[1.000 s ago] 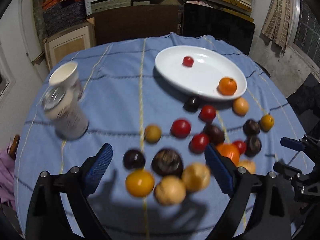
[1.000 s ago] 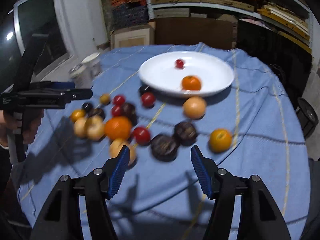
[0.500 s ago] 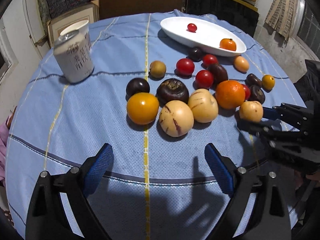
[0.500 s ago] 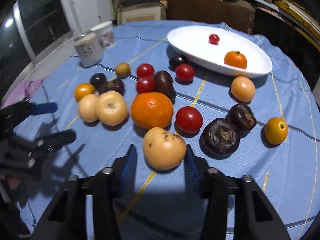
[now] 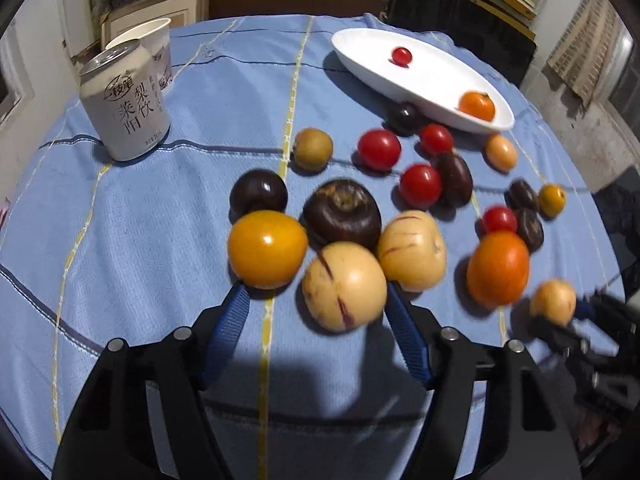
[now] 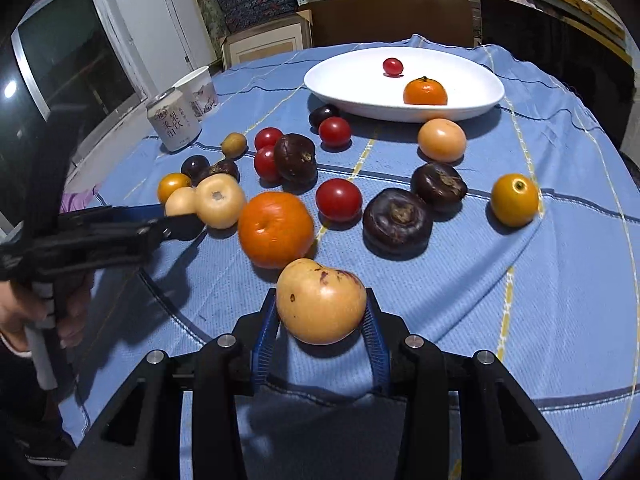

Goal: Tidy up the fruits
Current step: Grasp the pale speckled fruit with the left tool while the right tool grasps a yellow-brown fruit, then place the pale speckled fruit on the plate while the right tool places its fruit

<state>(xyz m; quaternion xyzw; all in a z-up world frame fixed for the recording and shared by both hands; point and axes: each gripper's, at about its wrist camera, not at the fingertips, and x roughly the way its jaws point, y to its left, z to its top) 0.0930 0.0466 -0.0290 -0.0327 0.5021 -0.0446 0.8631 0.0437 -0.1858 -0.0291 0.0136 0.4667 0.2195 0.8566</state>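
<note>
From my left feed, right tool is motion-blurred, cut by the frame edge. Dark plum half hidden under the plate rim.

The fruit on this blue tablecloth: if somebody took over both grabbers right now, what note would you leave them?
Right gripper: fingers shut on a pale yellow fruit at the near edge of the pile.
Left gripper: open, fingers either side of a pale streaked fruit, not closed on it.
White plate at the far side holds only a cherry tomato and a small orange.
Left: carry the held fruit to the plate, then the rest scattered on the cloth.
A drink can and paper cup stand at the left.
</note>
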